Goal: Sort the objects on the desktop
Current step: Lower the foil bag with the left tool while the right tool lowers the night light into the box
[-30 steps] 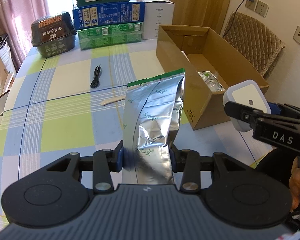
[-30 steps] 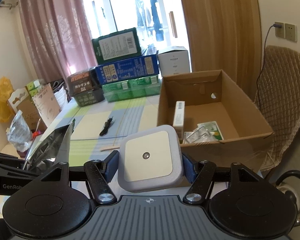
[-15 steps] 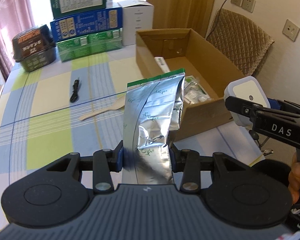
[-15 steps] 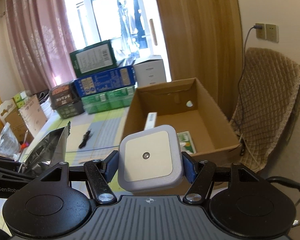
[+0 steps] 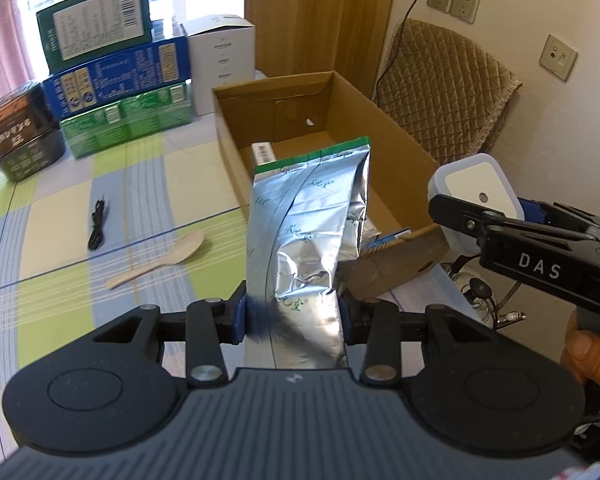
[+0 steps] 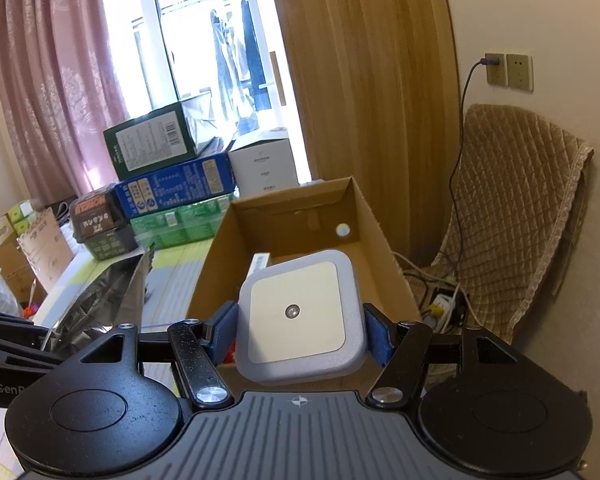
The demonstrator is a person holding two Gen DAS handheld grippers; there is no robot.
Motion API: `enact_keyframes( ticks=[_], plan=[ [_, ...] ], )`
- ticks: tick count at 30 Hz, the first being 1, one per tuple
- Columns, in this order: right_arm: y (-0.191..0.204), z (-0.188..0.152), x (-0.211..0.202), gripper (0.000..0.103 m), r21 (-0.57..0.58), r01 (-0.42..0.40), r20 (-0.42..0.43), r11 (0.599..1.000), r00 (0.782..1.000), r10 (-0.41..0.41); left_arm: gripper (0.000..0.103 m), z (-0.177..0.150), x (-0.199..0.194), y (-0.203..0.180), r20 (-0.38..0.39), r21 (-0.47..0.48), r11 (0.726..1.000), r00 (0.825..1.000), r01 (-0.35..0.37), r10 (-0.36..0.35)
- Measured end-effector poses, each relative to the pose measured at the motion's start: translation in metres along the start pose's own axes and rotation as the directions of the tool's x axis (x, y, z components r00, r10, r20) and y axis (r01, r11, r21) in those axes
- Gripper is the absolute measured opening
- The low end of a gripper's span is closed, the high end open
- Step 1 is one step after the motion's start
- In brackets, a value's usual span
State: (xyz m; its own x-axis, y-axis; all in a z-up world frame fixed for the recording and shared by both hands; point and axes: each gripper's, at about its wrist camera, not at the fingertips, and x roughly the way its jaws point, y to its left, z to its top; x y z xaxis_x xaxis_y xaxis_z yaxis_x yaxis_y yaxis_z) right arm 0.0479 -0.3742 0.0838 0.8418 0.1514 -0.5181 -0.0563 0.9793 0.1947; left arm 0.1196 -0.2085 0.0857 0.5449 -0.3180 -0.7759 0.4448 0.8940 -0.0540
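My left gripper (image 5: pixel 294 316) is shut on a silver foil pouch (image 5: pixel 308 232) with a green top edge, held upright above the near left wall of an open cardboard box (image 5: pixel 228 136). My right gripper (image 6: pixel 300 330) is shut on a white square night light (image 6: pixel 298 316), held above the box's near end (image 6: pixel 216 264). The night light also shows in the left wrist view (image 5: pixel 476 188), to the right of the pouch. The pouch shows at the left of the right wrist view (image 6: pixel 112 292). A small white carton (image 5: pixel 263 154) stands inside the box.
A wooden spoon (image 5: pixel 160 256) and a black cable (image 5: pixel 97 224) lie on the checked tablecloth (image 5: pixel 60 200). Stacked green, blue and white boxes (image 5: pixel 116 80) and a dark tub (image 5: pixel 18 132) stand at the far edge. A quilted chair (image 5: pixel 440 92) is beyond the box.
Both grippers have moved forward and up toward the box with their loads; the box now lies under the pouch and night light. The spoon has come into view.
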Motion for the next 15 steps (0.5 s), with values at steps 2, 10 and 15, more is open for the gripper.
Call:
enact_keyframes(
  ticks=[2,10,15],
  plan=[
    [-0.004,0.004,0.002,0.062,0.001,0.003,0.002,1.0,1.0,-0.003,0.036,0.005,0.004,-0.004,0.0,0.009,1.0,1.0,0.004,-0.004],
    [-0.017,0.016,0.016,0.062,-0.004,0.019,0.001,1.0,1.0,-0.019,0.036,0.023,0.019,-0.019,0.005,0.03,0.999,1.0,0.024,-0.024],
    [-0.025,0.022,0.025,0.062,-0.008,0.027,-0.002,1.0,1.0,-0.027,0.036,0.033,0.029,-0.025,0.008,0.042,0.999,0.999,0.035,-0.035]
  ],
)
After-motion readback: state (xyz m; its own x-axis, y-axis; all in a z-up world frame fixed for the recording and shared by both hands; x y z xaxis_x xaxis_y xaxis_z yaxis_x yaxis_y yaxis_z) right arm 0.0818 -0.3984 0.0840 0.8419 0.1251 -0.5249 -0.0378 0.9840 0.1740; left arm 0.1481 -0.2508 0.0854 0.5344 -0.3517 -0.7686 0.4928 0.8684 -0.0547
